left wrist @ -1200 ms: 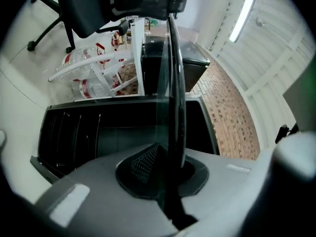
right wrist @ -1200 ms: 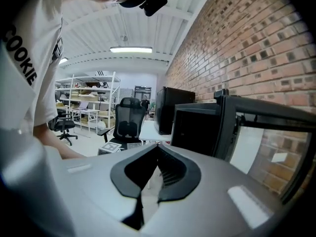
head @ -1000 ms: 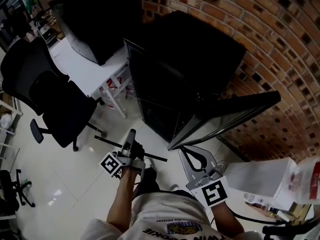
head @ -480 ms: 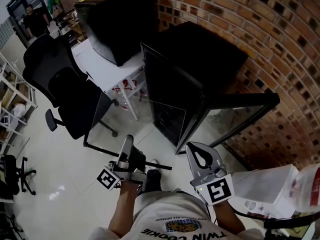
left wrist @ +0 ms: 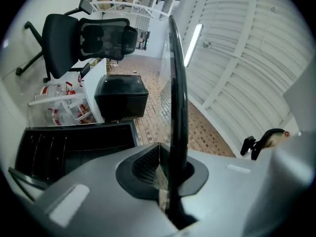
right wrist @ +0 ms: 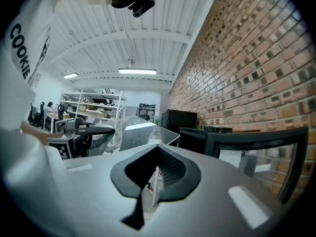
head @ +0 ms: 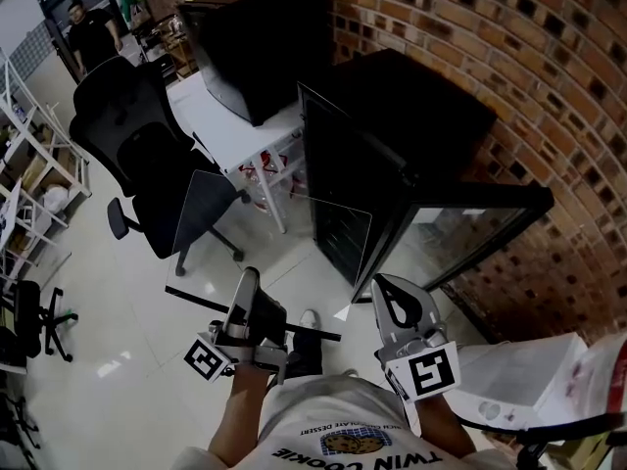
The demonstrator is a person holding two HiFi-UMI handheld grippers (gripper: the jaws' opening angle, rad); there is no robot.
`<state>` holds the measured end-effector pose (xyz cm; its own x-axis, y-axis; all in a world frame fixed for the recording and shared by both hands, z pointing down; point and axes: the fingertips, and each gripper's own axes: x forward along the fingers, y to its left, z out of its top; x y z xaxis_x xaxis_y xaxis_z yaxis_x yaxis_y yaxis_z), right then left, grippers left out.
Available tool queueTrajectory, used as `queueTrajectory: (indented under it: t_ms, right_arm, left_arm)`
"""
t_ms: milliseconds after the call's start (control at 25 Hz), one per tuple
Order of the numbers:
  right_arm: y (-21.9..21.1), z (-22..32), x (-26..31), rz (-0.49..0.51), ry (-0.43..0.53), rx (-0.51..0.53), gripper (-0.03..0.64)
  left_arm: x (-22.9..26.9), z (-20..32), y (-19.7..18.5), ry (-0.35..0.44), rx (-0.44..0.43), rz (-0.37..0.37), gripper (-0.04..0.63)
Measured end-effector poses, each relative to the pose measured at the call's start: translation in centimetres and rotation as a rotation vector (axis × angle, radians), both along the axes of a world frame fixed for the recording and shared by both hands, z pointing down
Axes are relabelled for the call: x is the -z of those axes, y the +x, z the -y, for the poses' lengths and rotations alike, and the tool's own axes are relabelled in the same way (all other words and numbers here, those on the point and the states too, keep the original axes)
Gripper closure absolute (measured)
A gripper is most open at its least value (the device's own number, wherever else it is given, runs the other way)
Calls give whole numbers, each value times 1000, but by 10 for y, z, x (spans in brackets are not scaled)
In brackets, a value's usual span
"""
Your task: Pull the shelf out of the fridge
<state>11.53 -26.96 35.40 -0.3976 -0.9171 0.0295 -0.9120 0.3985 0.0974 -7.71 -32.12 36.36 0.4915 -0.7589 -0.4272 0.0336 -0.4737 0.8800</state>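
A clear glass shelf (head: 279,238) with a dark front edge hangs in the air in front of the black mini fridge (head: 411,135). My left gripper (head: 249,287) is shut on that dark edge. In the left gripper view the shelf (left wrist: 177,83) runs straight up out of the closed left gripper (left wrist: 170,167). The fridge's glass door (head: 480,225) stands swung open to the right. My right gripper (head: 384,284) is beside the shelf, apart from it, shut with nothing in it; the right gripper view shows the same right gripper (right wrist: 153,174) with its pads together.
A black office chair (head: 137,155) stands left of the shelf. Behind it a white table (head: 220,130) carries a black box (head: 260,42). A brick wall (head: 529,67) backs the fridge. White racks (head: 24,164) line the left; white bags (head: 519,370) lie lower right.
The shelf stays in my left gripper and more of its glass pane now shows. The view has drawn back from the fridge, so chair and table show more fully.
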Motion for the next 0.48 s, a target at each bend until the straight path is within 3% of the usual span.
queueTrajectory:
  t_ms: [480]
  right_arm:
    - [-2, -4, 4, 3, 15, -2, 614]
  left_arm:
    - [14, -8, 2, 30, -15, -14, 588]
